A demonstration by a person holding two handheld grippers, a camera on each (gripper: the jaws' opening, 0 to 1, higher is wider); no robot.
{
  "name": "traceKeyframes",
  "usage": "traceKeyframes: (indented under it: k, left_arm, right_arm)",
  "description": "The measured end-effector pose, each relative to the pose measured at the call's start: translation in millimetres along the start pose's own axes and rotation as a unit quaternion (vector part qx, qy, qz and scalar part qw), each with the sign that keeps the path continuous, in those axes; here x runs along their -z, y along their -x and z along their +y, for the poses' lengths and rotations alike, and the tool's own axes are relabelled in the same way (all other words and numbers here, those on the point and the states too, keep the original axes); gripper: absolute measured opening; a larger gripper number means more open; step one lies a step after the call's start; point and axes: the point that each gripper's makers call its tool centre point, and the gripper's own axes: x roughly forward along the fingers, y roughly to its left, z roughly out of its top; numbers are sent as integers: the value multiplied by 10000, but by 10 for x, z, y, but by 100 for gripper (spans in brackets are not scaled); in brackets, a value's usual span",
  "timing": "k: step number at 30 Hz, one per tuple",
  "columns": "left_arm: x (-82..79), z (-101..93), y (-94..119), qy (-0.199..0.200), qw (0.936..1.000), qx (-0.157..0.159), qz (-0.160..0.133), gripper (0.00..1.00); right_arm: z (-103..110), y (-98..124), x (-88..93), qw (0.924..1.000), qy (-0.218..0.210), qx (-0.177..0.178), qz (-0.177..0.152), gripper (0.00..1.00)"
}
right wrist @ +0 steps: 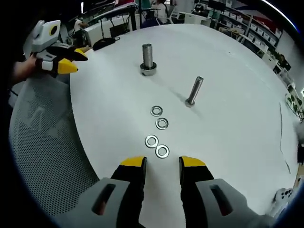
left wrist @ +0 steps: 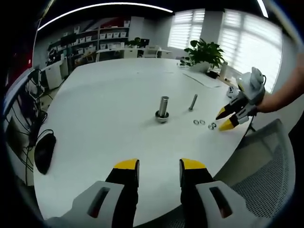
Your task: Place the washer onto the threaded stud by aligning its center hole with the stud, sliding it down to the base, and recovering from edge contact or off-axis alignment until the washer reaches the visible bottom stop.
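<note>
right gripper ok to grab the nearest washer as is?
Probably yes. The right gripper is open just short of the nearest washer, with bare table between and nothing in the way; a second washer lies close beside it.

Looks like an office w/ storage or lab corner. Big white round table, mesh office chair at its edge, potted plant by windows w/ blinds. Shelves at back hold rows of bins; more desks w/ monitors, strip ceiling lights, computer mouse and cable on table.
</note>
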Motion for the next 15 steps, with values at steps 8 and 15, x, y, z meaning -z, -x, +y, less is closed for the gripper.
traceKeyframes:
  k: [8,15]
  left_arm:
    - [-2,-11,6,18,10000,38,-10,32]
    - [19,-8,-5,-17,10000,48,21,31]
  right_arm:
    - [-61,-26,12,9999,-92,55,43,30]
    - [-72,-24,-46,9999,-155,52,21,31]
